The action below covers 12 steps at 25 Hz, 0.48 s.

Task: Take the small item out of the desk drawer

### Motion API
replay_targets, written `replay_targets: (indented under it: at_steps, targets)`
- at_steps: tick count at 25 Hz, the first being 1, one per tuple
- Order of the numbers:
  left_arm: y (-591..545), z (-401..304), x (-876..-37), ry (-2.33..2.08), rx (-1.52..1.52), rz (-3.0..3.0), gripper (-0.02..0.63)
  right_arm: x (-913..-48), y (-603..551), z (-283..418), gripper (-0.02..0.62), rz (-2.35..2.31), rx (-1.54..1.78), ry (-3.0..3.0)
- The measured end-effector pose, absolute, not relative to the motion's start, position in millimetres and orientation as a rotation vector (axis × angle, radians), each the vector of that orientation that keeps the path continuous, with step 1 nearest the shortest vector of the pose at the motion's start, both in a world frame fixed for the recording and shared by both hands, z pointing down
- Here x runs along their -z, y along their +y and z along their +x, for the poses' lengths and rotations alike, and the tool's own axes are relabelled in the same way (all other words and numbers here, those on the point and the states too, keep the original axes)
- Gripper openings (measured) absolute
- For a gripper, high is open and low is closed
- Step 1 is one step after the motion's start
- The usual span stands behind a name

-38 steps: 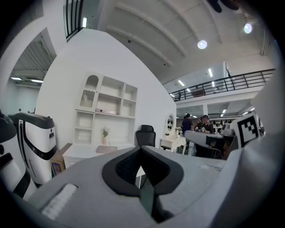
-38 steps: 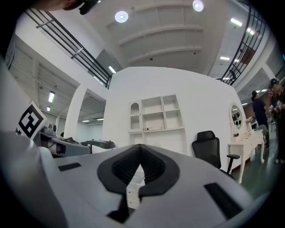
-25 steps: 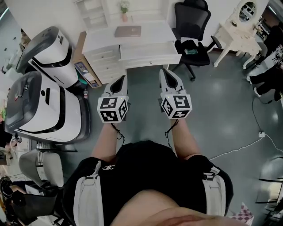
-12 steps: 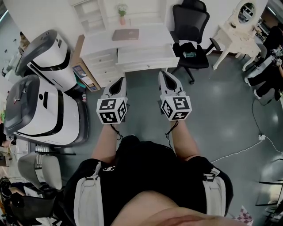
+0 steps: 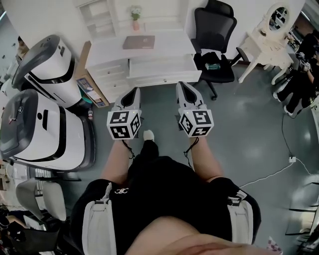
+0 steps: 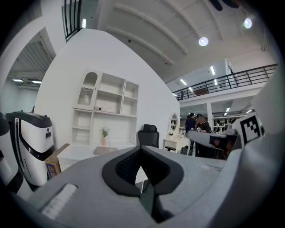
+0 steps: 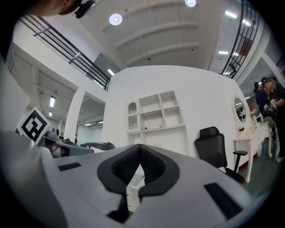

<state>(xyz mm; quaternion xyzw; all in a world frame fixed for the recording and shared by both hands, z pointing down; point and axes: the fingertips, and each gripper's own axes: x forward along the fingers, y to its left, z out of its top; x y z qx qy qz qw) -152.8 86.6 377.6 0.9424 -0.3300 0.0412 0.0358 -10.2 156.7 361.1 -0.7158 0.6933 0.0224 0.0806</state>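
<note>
The white desk (image 5: 107, 51) stands against the far wall, some way ahead of both grippers. A wide drawer section (image 5: 164, 68) juts out under its top, and a stack of smaller drawers (image 5: 110, 75) is on its left side. No small item shows. My left gripper (image 5: 131, 93) and right gripper (image 5: 183, 88) are held side by side at waist height over the grey floor, pointing at the desk. Both are shut with nothing in them. In the left gripper view the desk (image 6: 75, 153) lies beyond the closed left gripper (image 6: 141, 149). The right gripper (image 7: 140, 148) is likewise closed.
A black office chair (image 5: 214, 30) stands right of the desk. Two large white machines (image 5: 47, 127) and a cardboard box (image 5: 89, 84) line the left. A flat laptop (image 5: 138, 42) and a plant (image 5: 135, 12) are on the desk. A white vanity table (image 5: 266, 37) and people (image 5: 299, 74) are at the right.
The person has stepped forward toward the desk; a shoe now shows between the grippers. Both grippers keep their pose and stay shut.
</note>
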Motion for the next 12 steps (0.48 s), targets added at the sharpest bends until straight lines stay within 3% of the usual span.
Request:
replay_targets:
  at_steps: [12]
  targets:
    - [-51,-78,-385,-0.934,-0.143,2.892,0.014,-371,19,61,-0.003,-2.185,0.001,2.034]
